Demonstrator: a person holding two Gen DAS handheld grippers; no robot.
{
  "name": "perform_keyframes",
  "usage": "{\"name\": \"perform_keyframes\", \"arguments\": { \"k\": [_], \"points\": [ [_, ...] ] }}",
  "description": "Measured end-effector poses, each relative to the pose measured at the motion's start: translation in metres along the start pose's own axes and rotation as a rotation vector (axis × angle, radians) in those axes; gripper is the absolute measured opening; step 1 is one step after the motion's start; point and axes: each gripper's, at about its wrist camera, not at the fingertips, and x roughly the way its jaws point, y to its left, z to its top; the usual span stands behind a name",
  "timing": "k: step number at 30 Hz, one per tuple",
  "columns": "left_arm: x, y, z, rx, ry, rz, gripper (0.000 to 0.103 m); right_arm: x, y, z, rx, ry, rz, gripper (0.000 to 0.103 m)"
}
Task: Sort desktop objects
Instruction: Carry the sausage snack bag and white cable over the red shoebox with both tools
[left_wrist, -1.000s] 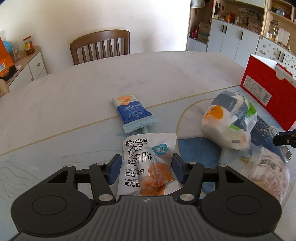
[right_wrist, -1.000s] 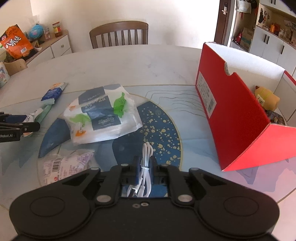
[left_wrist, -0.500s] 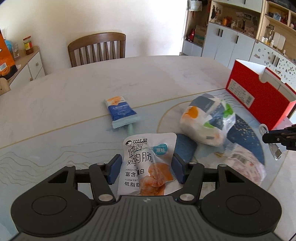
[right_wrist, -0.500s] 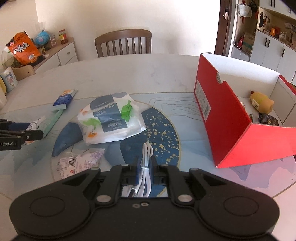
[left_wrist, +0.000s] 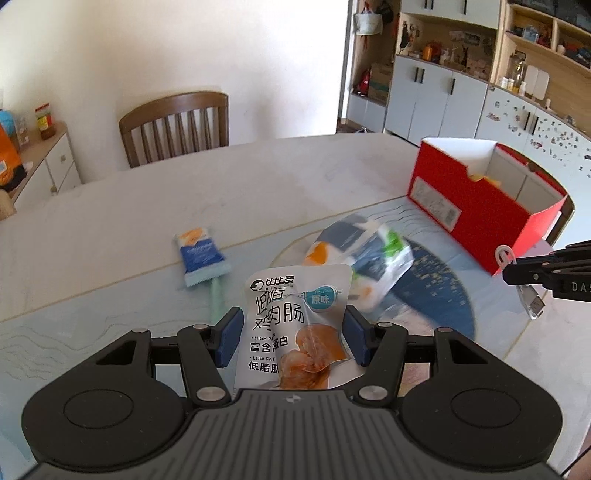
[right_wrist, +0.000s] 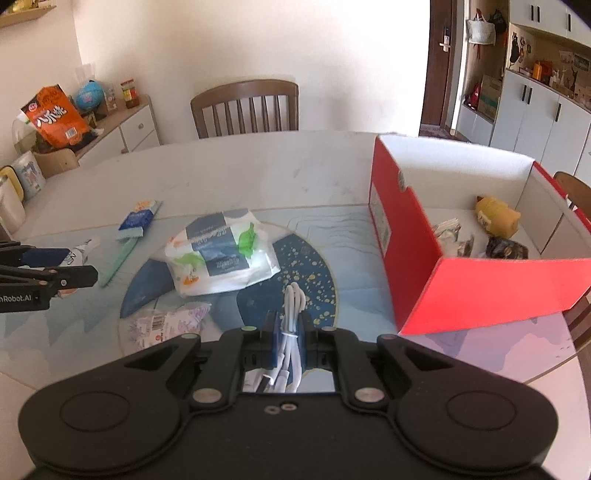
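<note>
Fingers of the left gripper (left_wrist: 293, 341) press their blue pads against both side edges of a white chicken sausage packet (left_wrist: 295, 328), which stands up between them above the table (left_wrist: 110, 221), its printed face toward the camera. Fingers of the right gripper (right_wrist: 289, 341) are clamped tight on a bundled white USB cable (right_wrist: 291, 317); the cable's looped end sticks out past the fingertips, and in the left wrist view its plug (left_wrist: 532, 304) hangs below the right gripper's tip at the right edge. On the table, a blue-and-white snack wrapper (left_wrist: 201, 254) lies toward the left, with a pale green stick-shaped item (left_wrist: 217, 299) just beside its near end. A white bag printed in dark blue, green and orange (right_wrist: 221, 256) rests near the middle of the round blue-patterned mat (right_wrist: 317, 273), and a crumpled clear packet with a barcode (right_wrist: 166, 321) lies on the mat's near edge, just left of the right gripper. An open red cardboard box (right_wrist: 476, 291) with a white interior stands on the right side of the table, well apart from both grippers; inside it lie a yellow plush-like item (right_wrist: 496, 216), a dark wrapped item (right_wrist: 506, 249) and a crumpled silvery wrapper (right_wrist: 448, 232). A wooden chair (right_wrist: 245, 109) stands behind the far edge of the table.
</note>
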Motion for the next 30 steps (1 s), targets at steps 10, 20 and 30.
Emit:
{"name": "perform_keyframes", "arguments": {
  "k": [10,20,30],
  "points": [
    [-0.019,-0.034,0.025,0.033,-0.043,-0.055,0.057,-0.035,-0.021,0.023,-0.004,-0.047,0.020,0.010],
    [-0.021,-0.073,0.049,0.054,-0.076,-0.083,0.057,-0.049,-0.056,0.038,0.018,-0.066,0.038,0.010],
    [-0.006,-0.129,0.077,0.084,-0.090,-0.092,0.057,-0.052,-0.104,0.055,0.020,-0.107,0.050,0.010]
  ]
}}
